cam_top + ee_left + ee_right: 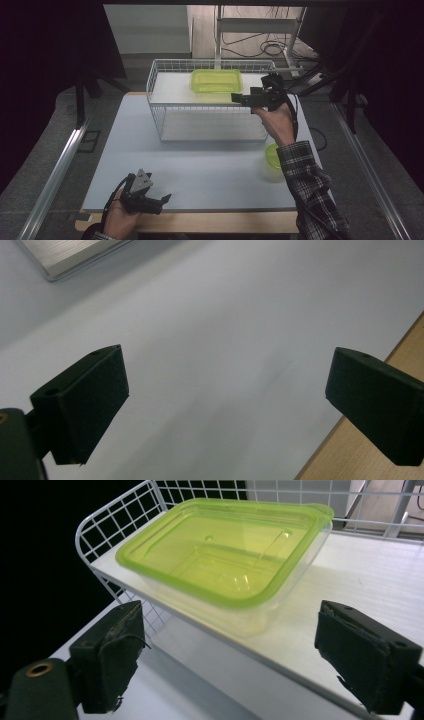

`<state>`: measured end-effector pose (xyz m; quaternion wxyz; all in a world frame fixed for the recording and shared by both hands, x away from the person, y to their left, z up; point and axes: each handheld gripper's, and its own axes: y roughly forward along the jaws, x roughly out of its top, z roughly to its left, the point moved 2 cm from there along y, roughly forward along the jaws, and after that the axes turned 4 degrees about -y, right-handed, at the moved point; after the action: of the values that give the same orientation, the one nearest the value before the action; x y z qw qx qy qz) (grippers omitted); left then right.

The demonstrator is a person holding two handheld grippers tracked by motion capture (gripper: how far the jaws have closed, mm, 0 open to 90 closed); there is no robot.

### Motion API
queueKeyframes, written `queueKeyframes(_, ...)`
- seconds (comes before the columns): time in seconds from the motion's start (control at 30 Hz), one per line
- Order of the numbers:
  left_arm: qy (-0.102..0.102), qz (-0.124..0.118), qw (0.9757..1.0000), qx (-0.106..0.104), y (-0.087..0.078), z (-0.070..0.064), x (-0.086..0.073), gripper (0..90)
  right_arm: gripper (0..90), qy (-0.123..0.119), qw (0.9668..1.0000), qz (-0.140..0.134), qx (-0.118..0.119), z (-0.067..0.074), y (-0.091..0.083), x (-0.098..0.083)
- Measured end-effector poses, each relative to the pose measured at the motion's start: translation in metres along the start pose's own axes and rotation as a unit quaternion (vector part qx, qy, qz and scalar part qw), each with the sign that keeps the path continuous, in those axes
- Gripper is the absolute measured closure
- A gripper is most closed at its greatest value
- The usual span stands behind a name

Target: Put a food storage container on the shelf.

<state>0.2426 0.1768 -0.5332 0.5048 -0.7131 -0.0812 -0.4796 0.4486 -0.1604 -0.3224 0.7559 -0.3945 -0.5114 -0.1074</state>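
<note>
Work in hand: lidded rectangular clear-plastic food container with a lime-green lid, standing on the upper shelf of the white wire rack, toward the far middle of the table.
Right gripper: at the right end of the rack at shelf height, pointing left at the container; jaws wide apart, nothing between them, pads not touching anything. In the right gripper view the container sits just beyond the jaw tips, one corner toward the camera.
Left gripper: resting at the near left edge of the pale grey table top; jaws apart and empty, bare table between them.
Handling, my guess: thin-walled, looks empty, so light; walls will flex if squeezed hard. Smooth plastic, likely slippery. Lid is see-through and may pop or bow under pressure.
Where to grip: across the near short end or at the nearest corner, one pad under the lid rim, moderate force. Lid flange is the stiffest part.
Other item: small round clear tub with a green lid on the table at near right, partly behind the plaid sleeve.
Hard to tell: whether the lid is snapped on all round; far side of the container cut by the rack wire; lower shelf contents dim; room edges dark.
</note>
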Motion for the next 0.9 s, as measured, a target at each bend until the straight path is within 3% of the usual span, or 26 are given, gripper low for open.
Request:
queueKeyframes(0.2,-0.005,0.002,1.0,-0.004,0.0,-0.001,0.0,3.7,8.6,-0.02,0.9998,0.0,0.001,0.006,-0.01,-0.011)
queueKeyframes(0.3,-0.021,0.004,0.9997,-0.013,-0.002,0.0,0.001,4.9,6.6,-0.03,0.9996,0.003,0.001,0.01,-0.015,-0.023)
queueKeyframes(0.47,-0.021,0.008,0.9997,-0.01,-0.003,0.0,0.002,6.5,5.5,-0.03,0.9995,0.009,0.008,0.012,-0.018,-0.038)
queueKeyframes(0.57,-0.022,0.009,0.9996,-0.012,-0.003,0.0,0.002,6.4,4.9,-0.042,0.9989,0.019,0.006,0.014,-0.019,-0.05)
queueKeyframes(0.77,-0.013,0.013,0.9998,-0.006,-0.002,-0.001,0.001,5.6,3.2,-0.058,0.9979,0.028,0.006,0.02,-0.025,-0.075)
queueKeyframes(0.9,0.005,0.008,1.0,0.002,-0.001,-0.002,0.0,5.4,2.9,-0.073,0.9969,0.029,0.002,0.025,-0.028,-0.084)
